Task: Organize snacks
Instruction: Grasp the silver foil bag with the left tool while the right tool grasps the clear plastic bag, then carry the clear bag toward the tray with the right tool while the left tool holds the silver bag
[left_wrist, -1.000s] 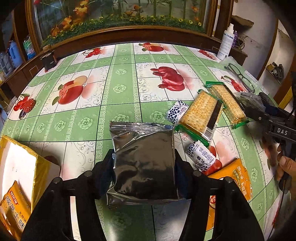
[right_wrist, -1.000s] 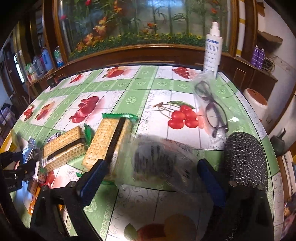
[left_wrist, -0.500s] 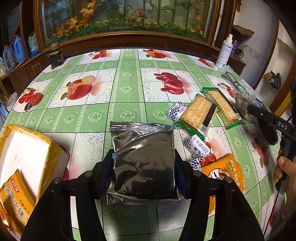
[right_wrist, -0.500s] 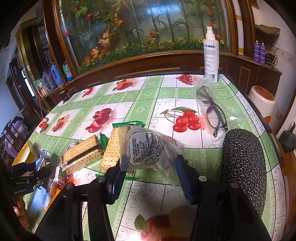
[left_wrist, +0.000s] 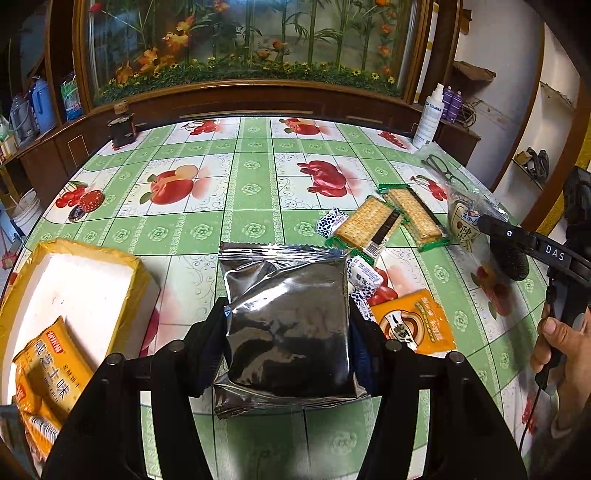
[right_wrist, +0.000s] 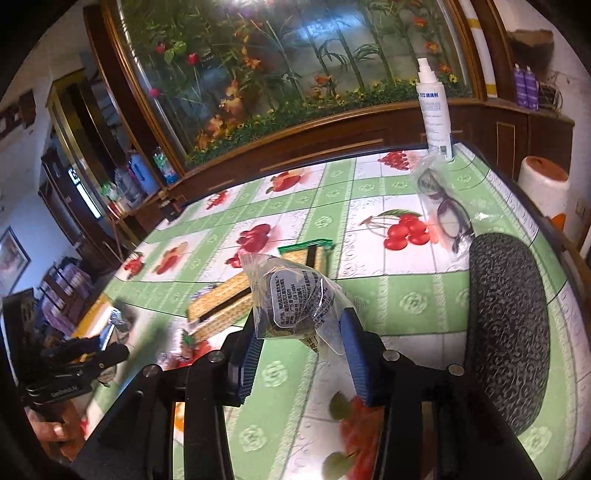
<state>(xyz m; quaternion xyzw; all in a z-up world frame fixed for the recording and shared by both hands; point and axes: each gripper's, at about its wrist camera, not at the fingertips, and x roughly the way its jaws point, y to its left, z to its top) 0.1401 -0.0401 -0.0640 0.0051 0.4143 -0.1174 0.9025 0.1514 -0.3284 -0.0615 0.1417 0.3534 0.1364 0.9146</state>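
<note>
Snacks are in both our jaws, the silver pouch (left_wrist: 288, 317) clamped left and the clear packet (right_wrist: 295, 299) just closing right, whose slippery film may slide free.

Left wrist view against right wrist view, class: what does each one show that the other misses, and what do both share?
Only the left wrist view: the silver pouch gripped by the left gripper, the box, and the orange sachet.

Only the right wrist view: the right gripper, whose fingers have just been closing on the clear packet, seen close, and the white tub.

Both: crackers, glasses, spray bottle, tablecloth.
</note>
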